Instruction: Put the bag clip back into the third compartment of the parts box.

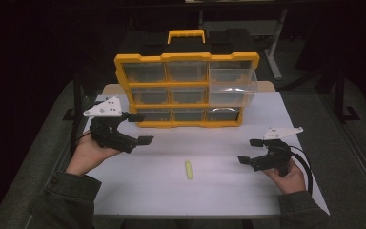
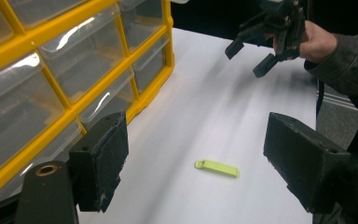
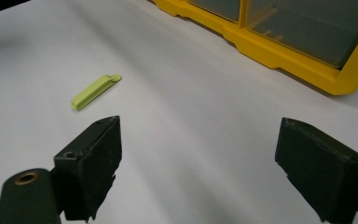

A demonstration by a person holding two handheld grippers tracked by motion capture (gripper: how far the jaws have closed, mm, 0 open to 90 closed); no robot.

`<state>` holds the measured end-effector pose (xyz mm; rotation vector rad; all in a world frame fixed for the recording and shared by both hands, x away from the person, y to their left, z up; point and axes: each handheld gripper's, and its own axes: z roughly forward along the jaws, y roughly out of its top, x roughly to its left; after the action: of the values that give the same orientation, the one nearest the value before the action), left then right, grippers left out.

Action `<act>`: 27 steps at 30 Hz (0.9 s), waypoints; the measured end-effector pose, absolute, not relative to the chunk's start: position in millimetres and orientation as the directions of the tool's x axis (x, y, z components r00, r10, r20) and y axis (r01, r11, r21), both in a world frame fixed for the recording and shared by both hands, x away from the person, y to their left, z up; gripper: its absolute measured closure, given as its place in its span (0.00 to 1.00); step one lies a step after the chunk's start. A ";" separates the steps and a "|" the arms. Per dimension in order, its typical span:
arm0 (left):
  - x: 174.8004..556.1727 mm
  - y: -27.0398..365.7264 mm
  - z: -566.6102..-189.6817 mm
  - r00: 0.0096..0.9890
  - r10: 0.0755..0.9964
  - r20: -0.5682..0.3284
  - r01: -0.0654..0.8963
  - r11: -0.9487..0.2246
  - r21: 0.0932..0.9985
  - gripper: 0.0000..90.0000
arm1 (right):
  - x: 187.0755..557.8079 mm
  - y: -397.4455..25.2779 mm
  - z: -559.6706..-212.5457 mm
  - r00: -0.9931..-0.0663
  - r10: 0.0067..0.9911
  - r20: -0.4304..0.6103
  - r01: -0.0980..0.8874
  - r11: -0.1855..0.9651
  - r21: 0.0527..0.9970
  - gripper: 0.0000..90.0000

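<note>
High view: you hold the left claw (image 1: pixel 140 129) raised just in front of the lower left corner of the yellow organizer (image 1: pixel 186 89), jaws spread wide and empty. You hold the right claw (image 1: pixel 249 151) low over the right part of the white tabletop (image 1: pixel 219 191), jaws likewise parted and gripping nothing. The small green clip (image 1: pixel 188 170) lies flat on the tabletop between both claws, touching neither, slightly nearer the front edge. One clear drawer (image 1: pixel 232 86) at the upper right of the organizer stands pulled out, which suggests it is the intended receptacle.

Left gripper view: the jaws frame the green clip (image 2: pixel 216 168), which lies beyond and between them on bare tabletop. The organizer (image 2: pixel 65 74) runs along the left side. The right claw (image 2: pixel 247 58) appears farther off, spread apart.

Right gripper view: the jaws stand wide apart above the tabletop. The green clip (image 3: pixel 95 92) lies ahead and to the left of them, off the centre line. Judged from this, you must swing the right claw toward the clip before closing. The organizer (image 3: pixel 279 51) base crosses the upper right.
</note>
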<state>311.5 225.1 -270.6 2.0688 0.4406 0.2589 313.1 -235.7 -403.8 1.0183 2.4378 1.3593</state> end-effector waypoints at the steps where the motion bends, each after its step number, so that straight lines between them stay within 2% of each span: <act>1: 310.8 225.5 -272.6 0.912 0.411 0.007 0.204 -0.469 0.859 0.24 | 313.1 -235.8 -403.9 -0.753 0.635 0.174 0.481 0.349 0.804 0.15; 14: 303.0 236.1 -299.5 0.897 0.442 -0.015 0.235 -0.448 0.863 0.23 | 312.8 -234.7 -403.8 -0.754 0.631 0.179 0.482 0.349 0.804 0.15; 27: 292.5 242.7 -321.2 0.882 0.471 0.011 0.233 -0.456 0.859 0.22 | 313.1 -228.7 -398.5 -0.763 0.624 0.169 0.471 0.357 0.807 0.16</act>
<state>292.5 242.7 -321.2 2.0618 0.5097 0.3040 313.1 -228.7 -398.5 0.9969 2.4458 1.3672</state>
